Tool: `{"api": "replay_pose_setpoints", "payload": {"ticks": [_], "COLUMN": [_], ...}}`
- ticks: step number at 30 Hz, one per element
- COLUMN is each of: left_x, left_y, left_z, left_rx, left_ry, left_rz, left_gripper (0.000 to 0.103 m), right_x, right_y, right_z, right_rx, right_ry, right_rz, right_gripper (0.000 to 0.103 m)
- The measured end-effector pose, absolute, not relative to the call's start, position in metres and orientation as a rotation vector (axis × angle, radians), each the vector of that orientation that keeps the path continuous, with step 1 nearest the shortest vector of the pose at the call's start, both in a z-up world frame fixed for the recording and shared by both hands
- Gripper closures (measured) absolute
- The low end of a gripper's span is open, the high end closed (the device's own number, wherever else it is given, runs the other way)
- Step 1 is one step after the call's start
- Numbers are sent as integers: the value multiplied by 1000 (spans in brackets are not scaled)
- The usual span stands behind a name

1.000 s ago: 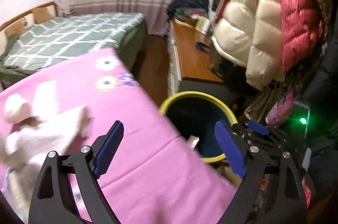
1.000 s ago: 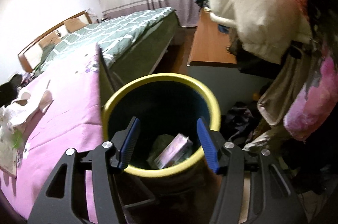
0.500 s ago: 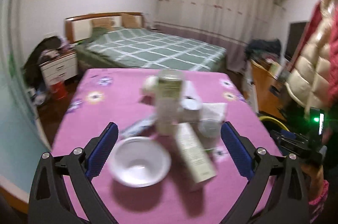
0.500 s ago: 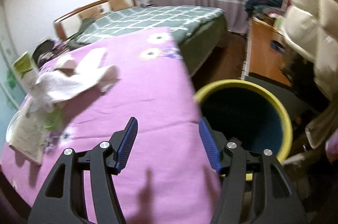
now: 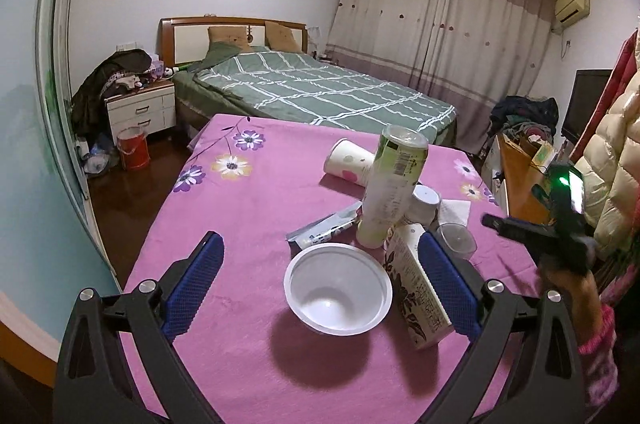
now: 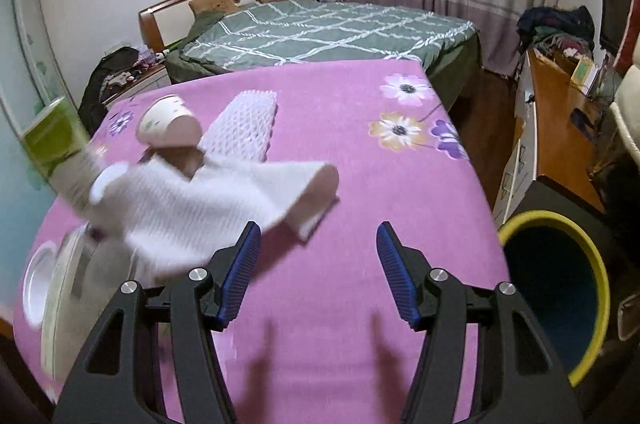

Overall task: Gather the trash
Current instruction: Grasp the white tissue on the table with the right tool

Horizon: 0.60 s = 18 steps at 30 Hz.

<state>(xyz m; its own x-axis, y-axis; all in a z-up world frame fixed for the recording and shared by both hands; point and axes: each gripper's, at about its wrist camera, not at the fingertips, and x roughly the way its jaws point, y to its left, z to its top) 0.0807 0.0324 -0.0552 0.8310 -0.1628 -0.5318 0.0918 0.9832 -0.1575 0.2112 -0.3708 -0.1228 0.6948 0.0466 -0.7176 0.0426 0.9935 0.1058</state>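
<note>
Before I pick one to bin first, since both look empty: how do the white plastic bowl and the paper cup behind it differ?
The white bowl sits upright with its mouth up; the paper cup lies on its side. The bowl is wide, shallow and plain; the cup is taller, narrower and printed with spots. The bowl lies between the open left gripper fingers; the cup is farther off. Both rest on the pink tablecloth.

No legible text on any packaging

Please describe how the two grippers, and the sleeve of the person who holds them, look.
The left gripper and the right gripper look alike: black frames with triangular cut-outs, silver bolts, and fingers with blue ribbed pads. From the left wrist view, the right gripper's black body carries a green light. The person's sleeve is pink knit.
</note>
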Motion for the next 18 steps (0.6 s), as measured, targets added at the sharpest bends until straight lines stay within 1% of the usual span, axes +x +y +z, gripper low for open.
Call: {"api": "replay_pose_setpoints", "payload": {"ticks": [6, 9, 11, 13, 14, 15, 16, 18], "left_x": [86, 87, 89, 91, 92, 93, 93, 93], "left_y": [23, 22, 22, 23, 22, 23, 22, 21], "left_z": [-57, -57, -58, -60, -61, -62, -63, -64], "left_rx": [-122, -116, -119, -128, -133, -136, -136, -134], "left_ry": [589, 591, 594, 601, 605, 607, 609, 612], "left_rz": [-137, -137, -137, -137, -139, -140, -141, -143], "left_gripper": [7, 7, 7, 7, 7, 7, 7, 7], "right_x": [266, 279, 282, 280, 279, 277, 274, 266], "right_y": [-375, -376, -372, -368, -368, -368, -368, -368], "right_z": [-139, -150, -155, -157, -156, -155, -153, -148], "right_rx": [174, 202, 202, 190, 182, 175, 177, 174], "right_ry": [876, 916, 935, 941, 934, 925, 914, 888], "right_rz": [-16, -2, 19, 42, 43, 50, 56, 60], "right_gripper": [45, 45, 53, 73, 80, 92, 95, 97]}}
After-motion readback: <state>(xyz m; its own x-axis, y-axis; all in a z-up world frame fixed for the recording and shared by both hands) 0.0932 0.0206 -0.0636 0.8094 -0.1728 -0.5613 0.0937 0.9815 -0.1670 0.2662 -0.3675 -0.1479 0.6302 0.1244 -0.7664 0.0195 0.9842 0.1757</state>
